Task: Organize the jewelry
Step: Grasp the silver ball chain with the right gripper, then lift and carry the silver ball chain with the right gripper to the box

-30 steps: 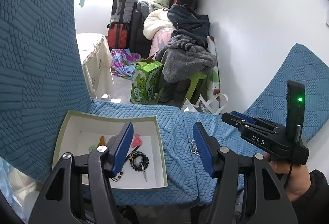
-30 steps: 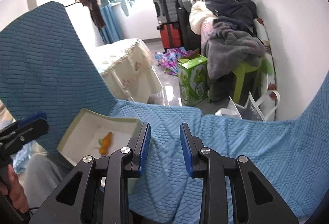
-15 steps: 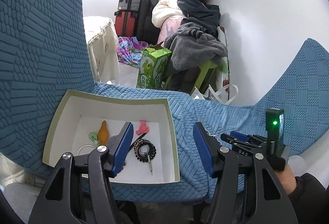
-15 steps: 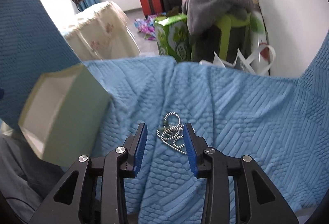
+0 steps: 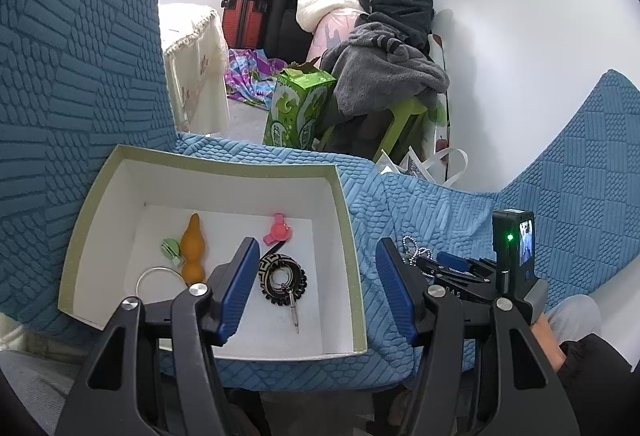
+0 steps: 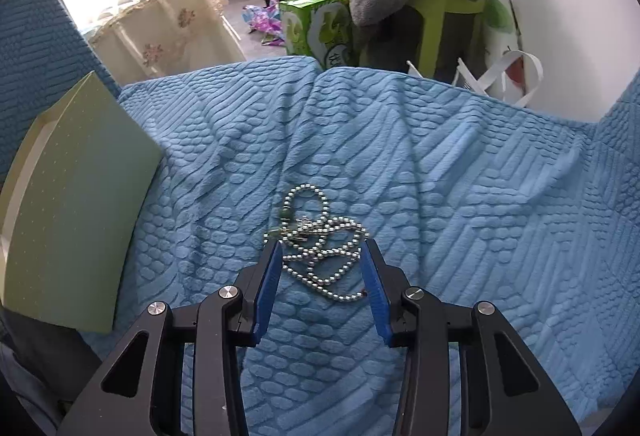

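Observation:
A silver ball-chain necklace (image 6: 320,244) lies bunched on the blue textured cover (image 6: 460,195). My right gripper (image 6: 322,252) is open, its blue pads on either side of the chain, low over the cover. The chain also shows in the left wrist view (image 5: 412,246), just ahead of the right gripper (image 5: 436,264). A green box with a white inside (image 5: 344,203) sits left of it, holding an orange gourd charm (image 5: 192,248), a pink piece (image 5: 277,230), a patterned black ring (image 5: 282,276), a green bead and a thin silver hoop. My left gripper (image 5: 316,268) is open and empty above the box's right part.
The box's green outer wall (image 6: 76,203) stands left of my right gripper. The cover's far edge drops to the floor, where a green carton (image 5: 298,107), a green stool piled with clothes, suitcases and a cloth-covered table stand. A white wall is at the right.
My right gripper has dropped and moved forward, so its pads now flank the necklace. The left gripper has shifted a little closer over the box.

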